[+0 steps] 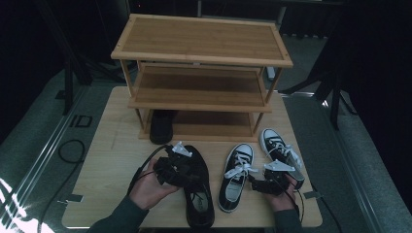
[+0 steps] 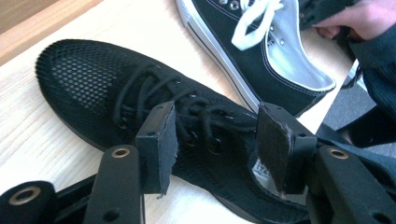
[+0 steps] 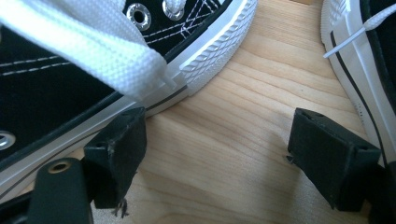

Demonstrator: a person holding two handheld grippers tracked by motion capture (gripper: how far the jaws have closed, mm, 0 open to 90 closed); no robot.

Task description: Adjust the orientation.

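Counting 4 shoes: 2 black mesh (image 1: 197,187), 2 canvas sneakers (image 1: 236,175).

Rack (image 1: 201,73) fills upper centre of high view, blocking the far worktop (image 1: 107,160); its top two shelves are bare. Black shoe (image 1: 161,126) plugs the bottom shelf's left end; rest of that shelf is free. Lower left of worktop is open. Mesh shoe (image 1: 197,187) & 2 sneakers (image 1: 236,177), (image 1: 279,150) crowd lower centre/right w/ narrow wood strips between.
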